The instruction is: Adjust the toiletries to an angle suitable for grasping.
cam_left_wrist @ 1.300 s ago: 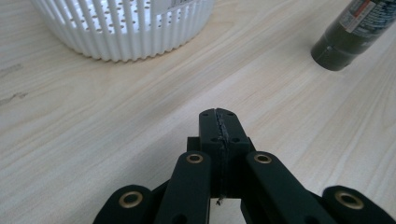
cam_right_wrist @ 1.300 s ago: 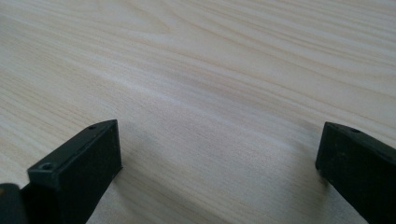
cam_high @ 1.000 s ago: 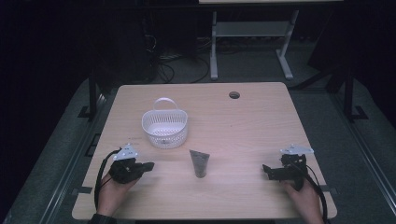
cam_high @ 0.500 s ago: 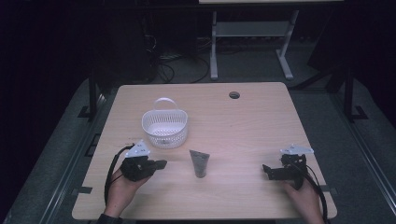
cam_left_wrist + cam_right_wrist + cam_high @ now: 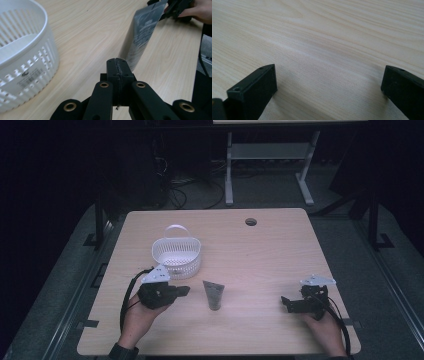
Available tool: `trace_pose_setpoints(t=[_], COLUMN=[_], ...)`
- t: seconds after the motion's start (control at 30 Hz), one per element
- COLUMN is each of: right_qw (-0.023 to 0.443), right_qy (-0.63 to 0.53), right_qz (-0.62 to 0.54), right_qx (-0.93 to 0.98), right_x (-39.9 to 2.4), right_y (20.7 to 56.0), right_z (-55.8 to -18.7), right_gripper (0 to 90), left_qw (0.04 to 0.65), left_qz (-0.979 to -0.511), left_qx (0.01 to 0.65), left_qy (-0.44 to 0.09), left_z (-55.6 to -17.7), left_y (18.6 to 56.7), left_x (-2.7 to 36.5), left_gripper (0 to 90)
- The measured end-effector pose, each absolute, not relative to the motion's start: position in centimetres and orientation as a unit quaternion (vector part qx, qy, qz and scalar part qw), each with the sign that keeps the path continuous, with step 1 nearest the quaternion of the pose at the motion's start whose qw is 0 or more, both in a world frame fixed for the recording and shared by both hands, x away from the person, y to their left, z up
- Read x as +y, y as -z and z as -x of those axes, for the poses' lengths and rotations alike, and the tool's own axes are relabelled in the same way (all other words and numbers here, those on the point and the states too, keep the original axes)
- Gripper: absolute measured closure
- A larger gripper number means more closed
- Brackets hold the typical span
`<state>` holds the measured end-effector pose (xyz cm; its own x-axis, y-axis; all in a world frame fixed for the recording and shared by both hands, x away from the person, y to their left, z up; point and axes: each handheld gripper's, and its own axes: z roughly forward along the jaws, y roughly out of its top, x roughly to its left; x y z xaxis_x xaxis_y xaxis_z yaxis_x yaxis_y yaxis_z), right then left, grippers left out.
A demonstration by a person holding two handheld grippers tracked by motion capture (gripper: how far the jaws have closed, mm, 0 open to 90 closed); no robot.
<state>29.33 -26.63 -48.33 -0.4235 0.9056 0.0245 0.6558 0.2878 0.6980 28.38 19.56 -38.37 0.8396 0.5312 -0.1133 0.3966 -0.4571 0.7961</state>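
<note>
- Pale wood-grain table (image 5: 280, 250) fills the middle of the high view, with a small round dark hole (image 5: 251, 222) near its far edge, right of centre; the floor around it is dark.
- White plastic slotted basket (image 5: 176, 256) with an upright loop handle stands left of centre in the high view. The left gripper view brings it close at the left edge of the frame and shows a label with a barcode and small print (image 5: 30, 77) on its wall, too small to read.
- Dark grey flat tube (image 5: 214, 295) lies on the table at lower centre of the high view, between the two grippers and just right of the basket's near side. Its long axis runs toward and away from the person, the wide crimped end farther away and the narrow end nearer. In the left gripper view it slants from centre to upper right, with pale printing (image 5: 146, 23) on it that is blurred and unreadable.
- Left gripper (image 5: 183, 290), held in a hand at lower left of the high view, points right toward the tube; its own view shows the jaws pressed together with nothing between them.
- Right gripper (image 5: 285, 302), at lower right of the high view, points left. Its own view shows the jaws wide apart over bare wood, holding nothing.
</note>
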Motion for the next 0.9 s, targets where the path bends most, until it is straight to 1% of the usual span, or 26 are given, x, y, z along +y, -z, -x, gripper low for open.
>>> trace_pose_setpoints(t=[0.57,0.9], right_qw=[0.193,0.193], right_qy=[-0.324,-0.324], right_qz=[-0.501,-0.501], right_qx=[0.779,0.779], right_x=[-26.6,-26.6], right_y=[48.3,48.3], right_z=[-29.3,-29.3], right_gripper=[0.0,0.0], left_qw=[0.465,0.464], left_qz=[-0.850,-0.851], left_qx=[0.238,0.233], left_qy=[-0.075,-0.078], left_z=[-28.7,-29.0], left_y=[36.4,36.3], left_x=[17.0,16.2], left_gripper=[89.6,89.6])
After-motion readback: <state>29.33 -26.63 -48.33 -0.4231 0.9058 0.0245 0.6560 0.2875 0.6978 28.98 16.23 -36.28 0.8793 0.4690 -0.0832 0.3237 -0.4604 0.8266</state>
